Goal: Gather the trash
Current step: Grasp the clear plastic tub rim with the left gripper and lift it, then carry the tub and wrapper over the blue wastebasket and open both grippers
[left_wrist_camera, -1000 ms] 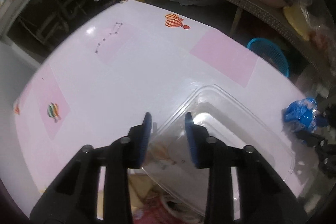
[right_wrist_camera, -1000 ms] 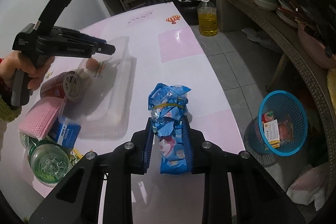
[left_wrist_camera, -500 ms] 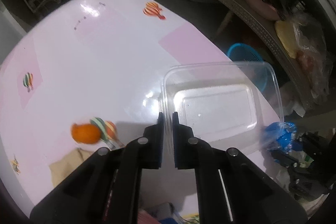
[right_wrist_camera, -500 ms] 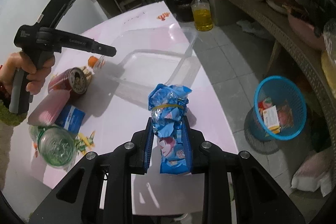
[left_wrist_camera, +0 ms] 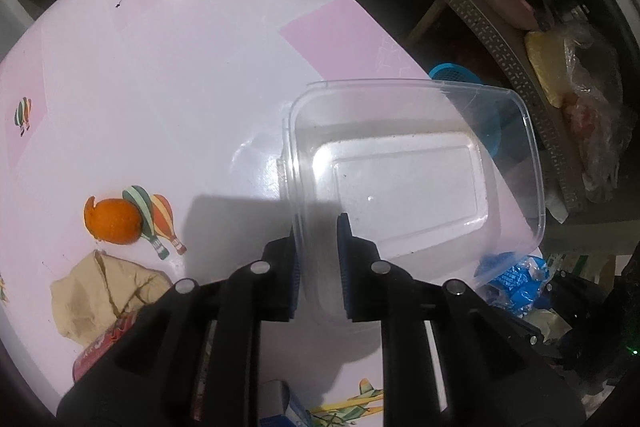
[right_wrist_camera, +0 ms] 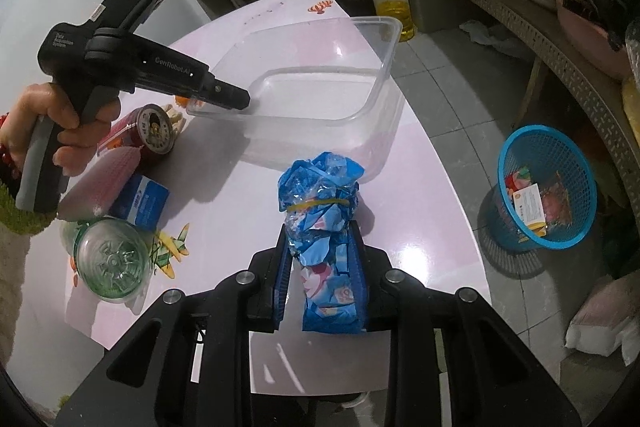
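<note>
pink table (right_wrist_camera: 420,187) carries the clutter, its edge just above a blue basket (right_wrist_camera: 546,187) on the floor that already holds scraps, likely the drop point. clear plastic container (left_wrist_camera: 412,167) sits upright and empty near that edge, probably set as a bin. left gripper (left_wrist_camera: 318,247) straddles its near wall, jaws opening, left pad at the wall, right pad clear, so a release. right gripper (right_wrist_camera: 322,279) clamps a crumpled blue wrapper (right_wrist_camera: 320,211) above the table edge, beside the container. can (right_wrist_camera: 154,133), orange peel (left_wrist_camera: 114,221), brown paper (left_wrist_camera: 96,297) lie uncollected.
</note>
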Motion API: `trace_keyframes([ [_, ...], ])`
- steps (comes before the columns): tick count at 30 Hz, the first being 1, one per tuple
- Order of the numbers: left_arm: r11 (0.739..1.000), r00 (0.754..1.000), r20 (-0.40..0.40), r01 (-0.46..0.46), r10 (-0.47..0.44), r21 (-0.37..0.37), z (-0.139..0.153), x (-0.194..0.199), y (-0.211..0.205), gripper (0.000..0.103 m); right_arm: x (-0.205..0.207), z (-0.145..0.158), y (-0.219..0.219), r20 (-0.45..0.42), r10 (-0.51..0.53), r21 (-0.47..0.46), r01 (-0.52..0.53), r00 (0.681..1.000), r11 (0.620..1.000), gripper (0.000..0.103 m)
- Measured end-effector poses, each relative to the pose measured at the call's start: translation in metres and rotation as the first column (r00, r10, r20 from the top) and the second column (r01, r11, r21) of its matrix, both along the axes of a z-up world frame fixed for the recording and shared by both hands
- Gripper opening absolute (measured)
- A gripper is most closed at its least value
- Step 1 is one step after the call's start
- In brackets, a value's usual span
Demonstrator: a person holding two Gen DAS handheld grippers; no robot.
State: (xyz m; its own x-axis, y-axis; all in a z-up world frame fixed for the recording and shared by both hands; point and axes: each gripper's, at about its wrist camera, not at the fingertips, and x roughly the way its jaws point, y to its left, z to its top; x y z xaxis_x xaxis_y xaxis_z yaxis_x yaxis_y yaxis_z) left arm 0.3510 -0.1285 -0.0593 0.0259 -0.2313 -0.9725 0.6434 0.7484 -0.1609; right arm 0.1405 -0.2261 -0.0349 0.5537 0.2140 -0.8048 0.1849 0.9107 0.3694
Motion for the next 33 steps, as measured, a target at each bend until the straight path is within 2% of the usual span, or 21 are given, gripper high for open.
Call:
trace_keyframes([
  [3,1.000,1.000,0.018,0.000,0.000,0.012,-0.001,-0.002,-0.001,0.006,-0.001,-0.001,0.001,0.008,-0.007,0.003,0.007,1.000,1.000,0.027],
  [15,0.997,0.999,0.004,-0.038,0.039,-0.071,0.018,-0.007,0.006,0.003,-0.015,0.010,-0.004,0.042,-0.035,0.008,0.034,0.999,0.999,0.023],
  [28,0.983,0.996,0.048,-0.071,0.080,-0.170,0.054,-0.017,0.004,0.002,-0.039,0.027,-0.013,0.080,-0.074,0.002,0.074,0.994,0.997,0.023],
  [33,0.979,0.995,0.049,-0.076,0.087,-0.190,0.058,-0.022,-0.012,0.002,-0.052,0.033,-0.025,0.093,-0.116,0.005,0.116,0.989,0.993,0.023],
])
